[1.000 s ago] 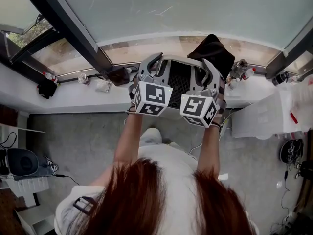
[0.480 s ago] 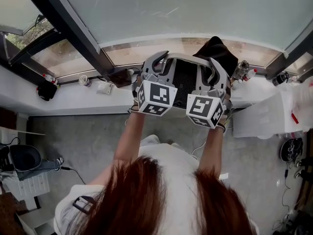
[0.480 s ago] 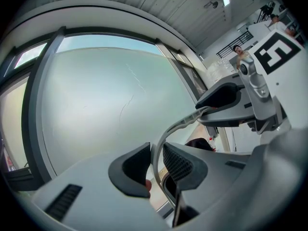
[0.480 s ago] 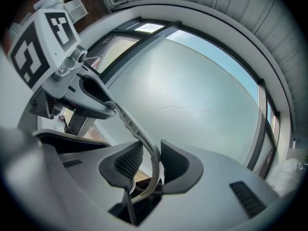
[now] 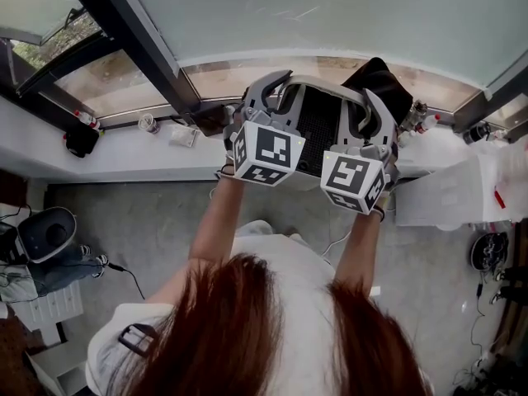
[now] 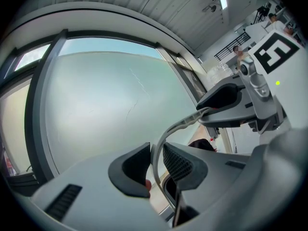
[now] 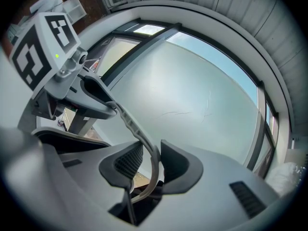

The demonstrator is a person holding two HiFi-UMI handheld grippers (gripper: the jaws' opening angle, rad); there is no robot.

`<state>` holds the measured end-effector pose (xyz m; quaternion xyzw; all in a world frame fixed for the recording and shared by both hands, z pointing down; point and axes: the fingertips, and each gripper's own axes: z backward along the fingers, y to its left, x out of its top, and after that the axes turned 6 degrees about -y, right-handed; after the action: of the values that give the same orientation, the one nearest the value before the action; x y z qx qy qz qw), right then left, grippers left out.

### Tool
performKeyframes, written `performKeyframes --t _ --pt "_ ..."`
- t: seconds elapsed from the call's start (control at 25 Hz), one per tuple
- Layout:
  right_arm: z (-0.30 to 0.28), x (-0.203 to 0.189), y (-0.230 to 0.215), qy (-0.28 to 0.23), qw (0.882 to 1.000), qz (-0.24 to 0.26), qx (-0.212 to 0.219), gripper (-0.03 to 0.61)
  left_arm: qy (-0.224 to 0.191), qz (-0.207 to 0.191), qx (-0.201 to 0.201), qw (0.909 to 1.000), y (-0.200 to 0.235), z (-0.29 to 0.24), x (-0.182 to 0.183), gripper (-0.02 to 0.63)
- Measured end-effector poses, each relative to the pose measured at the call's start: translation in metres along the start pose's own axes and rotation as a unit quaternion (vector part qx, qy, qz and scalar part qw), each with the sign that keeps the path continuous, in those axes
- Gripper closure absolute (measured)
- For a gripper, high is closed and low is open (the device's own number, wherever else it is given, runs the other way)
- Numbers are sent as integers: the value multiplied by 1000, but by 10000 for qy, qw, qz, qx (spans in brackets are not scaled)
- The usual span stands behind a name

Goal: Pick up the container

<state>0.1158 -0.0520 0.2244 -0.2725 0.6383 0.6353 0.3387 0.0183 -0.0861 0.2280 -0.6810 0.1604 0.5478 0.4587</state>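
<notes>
A grey container (image 5: 326,82) with a dark perforated inside hangs in the air in front of the window, held by its thin rim from both sides. My left gripper (image 5: 266,96) is shut on the left part of the rim, and its pads pinch the pale rim (image 6: 155,154) in the left gripper view. My right gripper (image 5: 373,112) is shut on the right part, where the rim (image 7: 154,177) runs between its pads. Each gripper view also shows the other gripper along the curved rim: the right gripper (image 6: 226,100) and the left gripper (image 7: 96,97).
A white windowsill (image 5: 124,159) runs below the container with a small cup (image 5: 148,123), a black object (image 5: 82,141) and bottles (image 5: 417,115). A black bag (image 5: 384,81) lies behind the container. A dark window post (image 5: 132,40) slants at left. A white table (image 5: 450,192) stands at right.
Both grippers have carried the container a little up and to the right in the head view. Their grip on the rim is unchanged.
</notes>
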Motion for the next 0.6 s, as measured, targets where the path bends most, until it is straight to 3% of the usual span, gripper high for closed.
performKeyframes --t 0.6 --pt "16 37 24 9 10000 77 -19 453 -146 52 -57 9999 24 39 3 520"
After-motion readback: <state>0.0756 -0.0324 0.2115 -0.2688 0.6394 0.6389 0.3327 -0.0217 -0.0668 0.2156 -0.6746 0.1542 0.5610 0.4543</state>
